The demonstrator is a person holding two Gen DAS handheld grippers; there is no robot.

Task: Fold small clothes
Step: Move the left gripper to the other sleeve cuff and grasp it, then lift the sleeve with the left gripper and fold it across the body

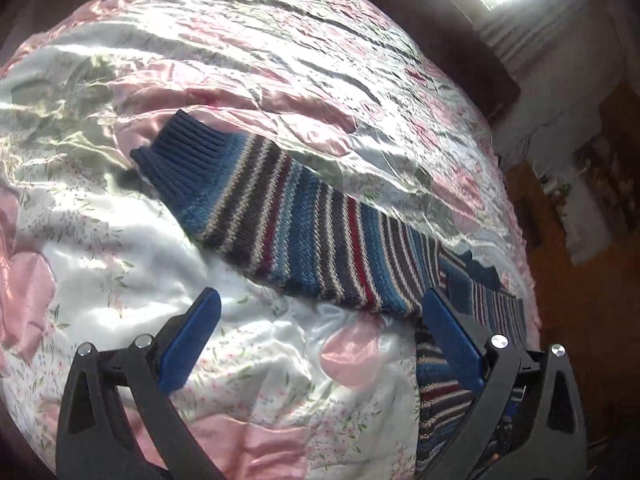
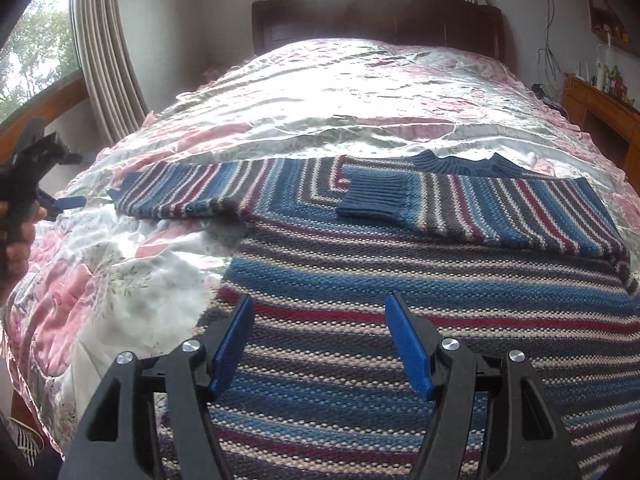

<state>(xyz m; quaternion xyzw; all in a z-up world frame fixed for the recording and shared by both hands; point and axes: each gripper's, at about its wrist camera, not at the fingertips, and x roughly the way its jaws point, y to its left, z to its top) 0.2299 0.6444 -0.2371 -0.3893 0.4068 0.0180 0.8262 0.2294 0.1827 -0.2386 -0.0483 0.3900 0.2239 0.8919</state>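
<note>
A blue, grey, red and cream striped knit sweater [image 2: 400, 280] lies flat on the bed. One sleeve [image 2: 480, 212] is folded across the chest, its navy cuff [image 2: 372, 196] pointing left. The other sleeve [image 1: 304, 236] stretches out sideways, ending in a navy cuff [image 1: 180, 164]. My left gripper [image 1: 320, 300] is open just short of that outstretched sleeve, over the quilt, with nothing between its fingers. It also shows at the left edge of the right wrist view as the left gripper [image 2: 60, 204], held by a hand [image 2: 16, 248]. My right gripper [image 2: 320, 300] is open above the sweater's body, holding nothing.
The bed carries a shiny pink and white floral quilt [image 2: 320, 92], wrinkled all over. A dark wooden headboard [image 2: 376, 20] stands at the far end under a window. Curtains [image 2: 104, 60] hang on the left. A wooden desk [image 2: 600, 108] with small items stands on the right.
</note>
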